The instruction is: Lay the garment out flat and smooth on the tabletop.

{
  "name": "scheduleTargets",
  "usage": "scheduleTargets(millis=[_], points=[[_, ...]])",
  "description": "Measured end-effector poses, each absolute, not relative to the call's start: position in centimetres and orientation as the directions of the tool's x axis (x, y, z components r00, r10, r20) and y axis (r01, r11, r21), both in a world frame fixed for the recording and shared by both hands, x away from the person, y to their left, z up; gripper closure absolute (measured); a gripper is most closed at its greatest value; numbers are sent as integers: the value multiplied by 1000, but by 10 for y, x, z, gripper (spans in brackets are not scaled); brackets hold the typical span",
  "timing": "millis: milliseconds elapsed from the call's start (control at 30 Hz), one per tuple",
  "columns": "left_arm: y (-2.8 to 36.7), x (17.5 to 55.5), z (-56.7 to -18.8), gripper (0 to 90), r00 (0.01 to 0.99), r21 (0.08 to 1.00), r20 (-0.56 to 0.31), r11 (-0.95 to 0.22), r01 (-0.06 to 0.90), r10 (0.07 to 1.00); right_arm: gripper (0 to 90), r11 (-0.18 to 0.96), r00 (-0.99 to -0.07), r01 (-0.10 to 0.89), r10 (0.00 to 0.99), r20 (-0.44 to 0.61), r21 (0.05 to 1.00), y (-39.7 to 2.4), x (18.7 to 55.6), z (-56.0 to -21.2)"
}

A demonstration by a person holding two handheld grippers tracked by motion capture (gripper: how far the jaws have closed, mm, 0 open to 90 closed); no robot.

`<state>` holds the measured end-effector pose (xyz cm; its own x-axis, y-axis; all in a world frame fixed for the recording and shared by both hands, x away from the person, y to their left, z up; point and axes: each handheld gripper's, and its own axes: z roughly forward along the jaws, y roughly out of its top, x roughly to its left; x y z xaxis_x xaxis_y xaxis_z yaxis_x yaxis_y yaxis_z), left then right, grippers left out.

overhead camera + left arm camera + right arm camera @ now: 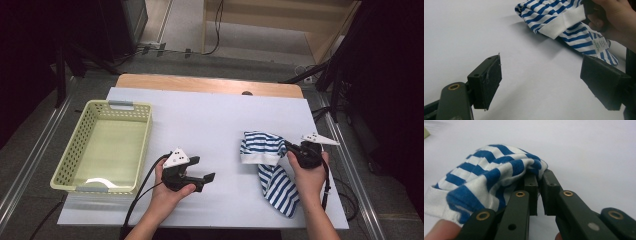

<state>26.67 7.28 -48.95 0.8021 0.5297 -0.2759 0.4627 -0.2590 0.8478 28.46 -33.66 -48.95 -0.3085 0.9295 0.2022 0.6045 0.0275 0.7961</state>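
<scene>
Dim room, wooden table with a white sheet [210, 125] over it. The blue-and-white striped cotton garment [270, 165] lies crumpled on the right side, and the right gripper [289, 148] has its jaws pinched tight on a fold of it. The left gripper [204, 169] sits mid-table, jaws wide apart, holding nothing. The pale green perforated plastic basket [142, 145] on the left is empty, so I'd say most of the job's ahead.

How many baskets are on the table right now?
1. The pale green basket stands on the table's left side, left of the left gripper; none seems hidden.
</scene>
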Motion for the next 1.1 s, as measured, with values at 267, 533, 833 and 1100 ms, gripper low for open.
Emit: scheduleTargets(millis=[267, 533, 833, 1100], points=[[74, 264, -488, 176, 803, 851, -276, -254, 459, 528, 538, 45, -281, 601, 947, 158, 798, -348, 268, -489], [78, 262, -487, 175, 802, 856, -276, -243, 456, 530, 386, 26, -292, 592, 939, 184, 806, -361, 248, -498], [81, 261, -488, 113, 789, 855, -286, -228, 467, 544, 245, 6, -276, 548, 945, 175, 836, -371, 228, -495], [79, 259, -488, 3, 787, 853, -274, -237, 464, 553, 124, 55, -369, 462, 919, 136, 885, -340, 213, -463]])
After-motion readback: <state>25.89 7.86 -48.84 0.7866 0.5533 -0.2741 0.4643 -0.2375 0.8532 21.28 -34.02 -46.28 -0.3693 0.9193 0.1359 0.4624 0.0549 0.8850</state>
